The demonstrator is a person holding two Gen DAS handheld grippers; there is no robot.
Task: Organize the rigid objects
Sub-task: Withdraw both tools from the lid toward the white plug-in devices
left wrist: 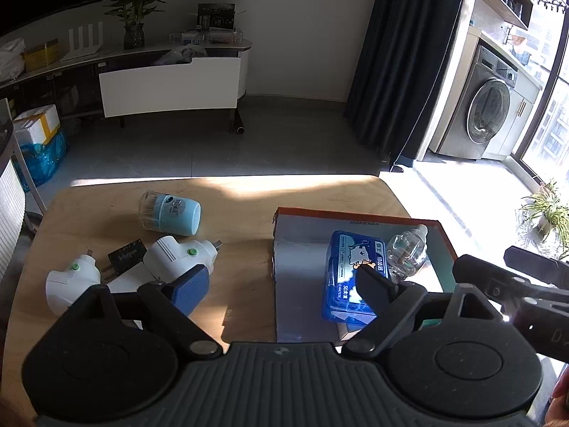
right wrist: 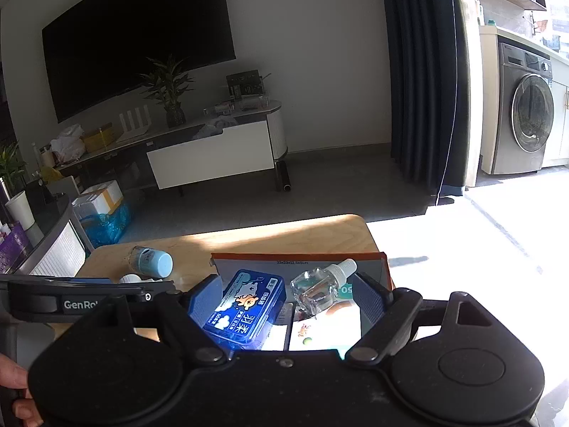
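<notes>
An orange-rimmed cardboard box (left wrist: 355, 215) stands on the right half of the wooden table (left wrist: 234, 203). Inside it lie a blue tin (left wrist: 350, 274) and a clear small bottle (left wrist: 407, 251) with a white cap. My left gripper (left wrist: 281, 284) hangs open over the box's left wall, nothing between its fingers. Left of the box lie two white plug-in heaters (left wrist: 177, 252) (left wrist: 71, 281), a small black card (left wrist: 126, 254) and a light-blue capped container (left wrist: 170, 211) on its side. My right gripper (right wrist: 286, 300) is open above the blue tin (right wrist: 245, 306) and bottle (right wrist: 320, 284), not touching them.
The right gripper's body (left wrist: 515, 277) shows at the left view's right edge, close beside the left one. Printed packets (right wrist: 320, 331) line the box floor. Beyond the table lie grey floor, a TV cabinet (left wrist: 170, 85), a dark curtain (left wrist: 402, 53) and a washing machine (left wrist: 487, 114).
</notes>
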